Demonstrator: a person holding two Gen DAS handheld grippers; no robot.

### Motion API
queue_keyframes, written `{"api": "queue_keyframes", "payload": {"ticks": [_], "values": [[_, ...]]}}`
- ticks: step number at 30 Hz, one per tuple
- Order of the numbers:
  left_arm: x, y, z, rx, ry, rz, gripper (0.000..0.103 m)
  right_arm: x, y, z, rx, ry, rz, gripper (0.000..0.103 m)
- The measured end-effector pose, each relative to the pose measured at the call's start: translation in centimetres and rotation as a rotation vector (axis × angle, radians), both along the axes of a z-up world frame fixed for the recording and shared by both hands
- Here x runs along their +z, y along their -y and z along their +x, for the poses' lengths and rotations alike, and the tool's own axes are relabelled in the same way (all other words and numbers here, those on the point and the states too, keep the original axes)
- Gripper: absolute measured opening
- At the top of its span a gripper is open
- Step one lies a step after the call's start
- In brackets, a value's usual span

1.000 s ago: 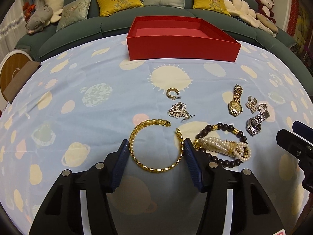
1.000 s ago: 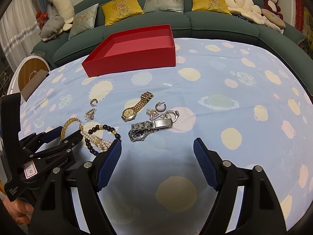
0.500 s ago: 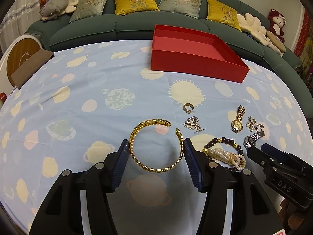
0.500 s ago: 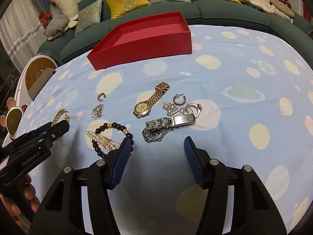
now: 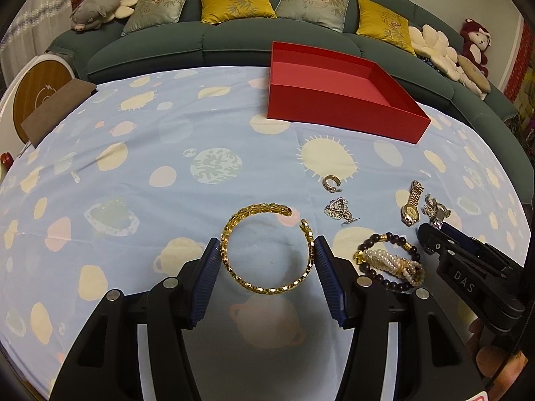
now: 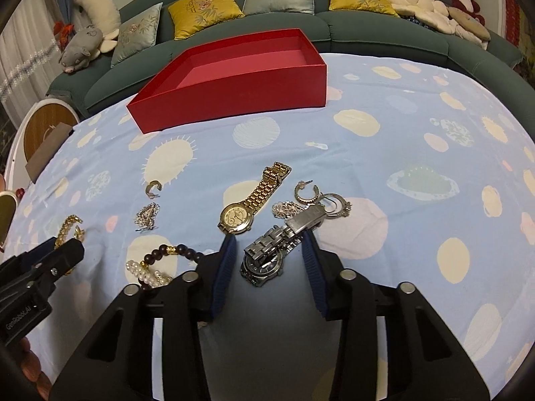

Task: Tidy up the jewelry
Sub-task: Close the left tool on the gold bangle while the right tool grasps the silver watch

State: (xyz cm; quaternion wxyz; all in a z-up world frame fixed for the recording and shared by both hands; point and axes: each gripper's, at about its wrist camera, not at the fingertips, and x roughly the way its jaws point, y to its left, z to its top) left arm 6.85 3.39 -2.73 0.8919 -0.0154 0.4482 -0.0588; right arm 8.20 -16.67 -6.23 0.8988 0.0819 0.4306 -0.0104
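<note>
Right tool (image 6: 265,254) has advanced and narrowed, open astride the silver watch (image 6: 267,257). Left tool (image 5: 267,257) remains clamped on the gold bracelet (image 5: 267,250), lifted off the worktop (image 5: 167,153).

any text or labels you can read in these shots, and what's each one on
"DAS" – white letters on the black body of the right tongs, seen from the left wrist view.
"GenRobot.AI" – white letters on the black body of the left tongs, seen from the right wrist view.
Gold watch dial: markings too small to read.
Silver watch dial: too dark and blurred to read.
</note>
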Motion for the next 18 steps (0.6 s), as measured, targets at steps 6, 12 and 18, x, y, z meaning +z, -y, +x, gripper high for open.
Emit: {"api": "queue_keyframes", "payload": {"ticks": [6,12,18], "values": [[0.2,-0.1,-0.2,-0.004,0.0,-0.007,0.054,0.1,1.1,-1.1,0.015,-0.002,0.018,0.025],[1.4,0.5,-0.9,-0.024,0.019,-0.021,0.054,2.0,2.0,-3.0,0.021,0.043,0.038,0.014],[3.5,1.6,-1.8,-0.054,0.055,-0.035,0.054,4.2,2.2,-4.4,0.033,0.093,0.046,0.013]]}}
